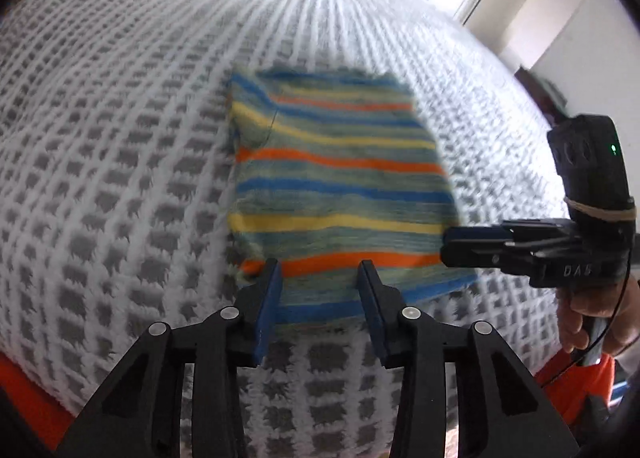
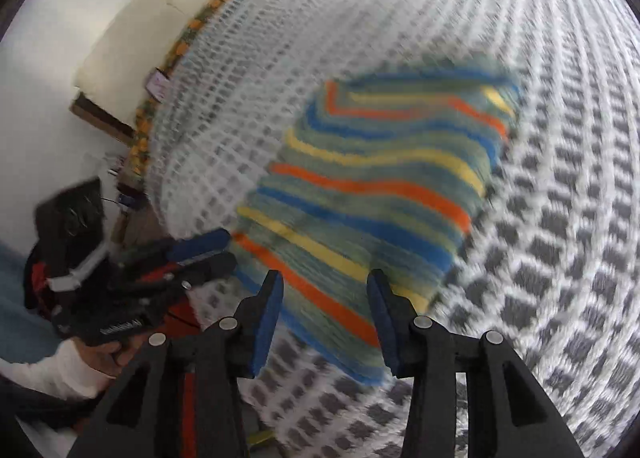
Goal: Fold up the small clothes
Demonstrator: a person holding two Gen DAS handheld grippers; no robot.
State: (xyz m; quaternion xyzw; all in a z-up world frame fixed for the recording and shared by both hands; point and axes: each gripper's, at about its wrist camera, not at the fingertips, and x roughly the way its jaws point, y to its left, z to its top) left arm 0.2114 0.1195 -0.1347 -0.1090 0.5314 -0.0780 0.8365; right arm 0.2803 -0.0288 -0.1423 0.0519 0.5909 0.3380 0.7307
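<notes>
Stripes on a grey-and-white grid

The small striped cloth (image 1: 340,186) runs in bands of blue, yellow and orange over a muted grey-green ground — the same colours show in the right wrist view. Beneath it the blanket (image 1: 120,162) is white with a regular check of grey squares. Both grippers are black with blue pads (image 1: 269,310) — a green light glows on the right gripper (image 1: 464,248). An orange-and-green patterned edge (image 2: 188,38) borders the blanket.

I am looking across a white and grey checked blanket (image 1: 120,178) covering the bed. An orange-patterned trim (image 2: 188,34) is running along the blanket's far edge, and a cream wall (image 2: 132,10) is rising just beyond that edge.
</notes>
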